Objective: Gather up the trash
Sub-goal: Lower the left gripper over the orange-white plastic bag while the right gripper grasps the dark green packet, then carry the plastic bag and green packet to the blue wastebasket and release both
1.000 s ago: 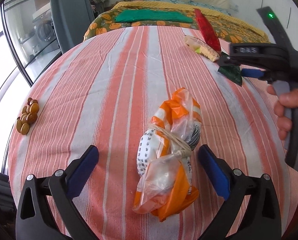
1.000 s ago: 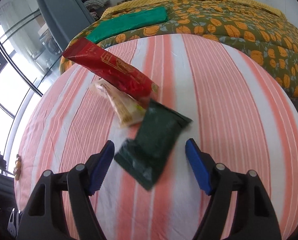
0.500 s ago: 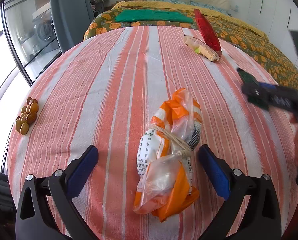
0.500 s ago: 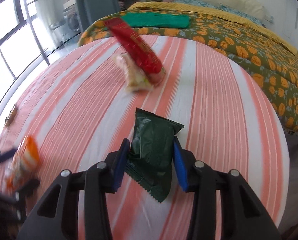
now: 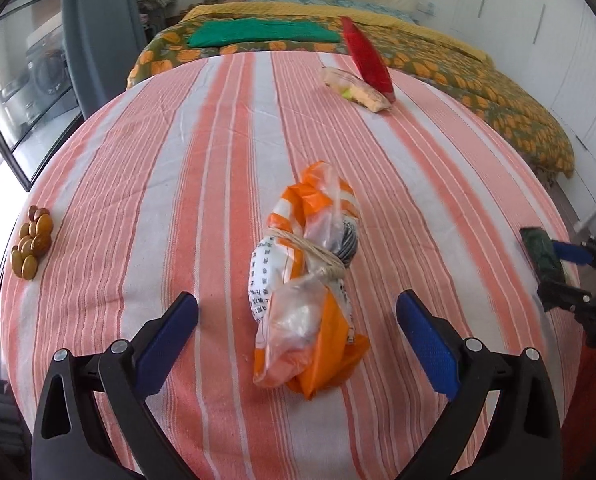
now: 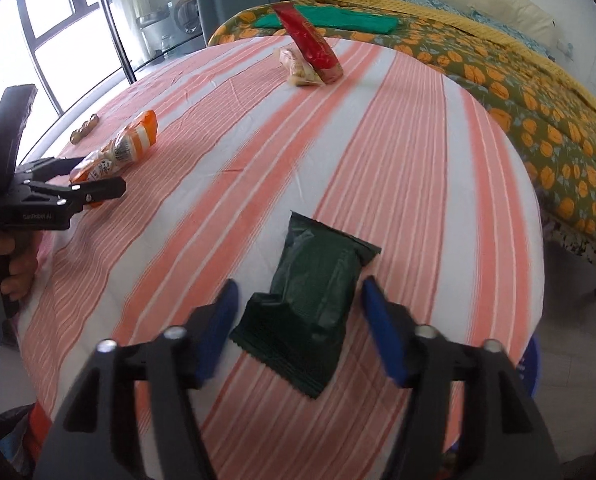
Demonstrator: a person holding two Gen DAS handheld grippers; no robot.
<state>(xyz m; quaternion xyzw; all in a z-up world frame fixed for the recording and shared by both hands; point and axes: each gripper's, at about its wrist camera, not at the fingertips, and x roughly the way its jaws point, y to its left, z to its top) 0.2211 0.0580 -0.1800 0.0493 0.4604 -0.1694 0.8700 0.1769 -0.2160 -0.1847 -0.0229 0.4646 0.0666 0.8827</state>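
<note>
The left gripper [image 5: 296,322] hangs low over the striped surface [image 5: 186,152] with its blue-padded fingers [image 5: 166,338] spread wide on either side of the orange-and-white plastic bundle [image 5: 306,280], touching neither side of it. The bundle lies on the cloth, tied round its middle with pale string; rows of small black print run down its white part (too small to read).

The right gripper [image 6: 298,332] is near the surface's edge, its fingers [image 6: 382,336] parted around the lower half of the dark green packet [image 6: 312,300]. A gap shows on each side, so the pads do not press it; whether the packet rests on the cloth or hangs above it cannot be told. No writing shows on the packet.

At the far side, a red wrapper [image 6: 310,44] leans across a pale yellow snack bag [image 6: 298,68], touching it. A cluster of brown beads [image 5: 32,246] sits at the left edge. From the right wrist view, the left gripper's body bears small white lettering, roughly "SanRobot.AI". A flowered bed [image 6: 538,92] lies beyond.
</note>
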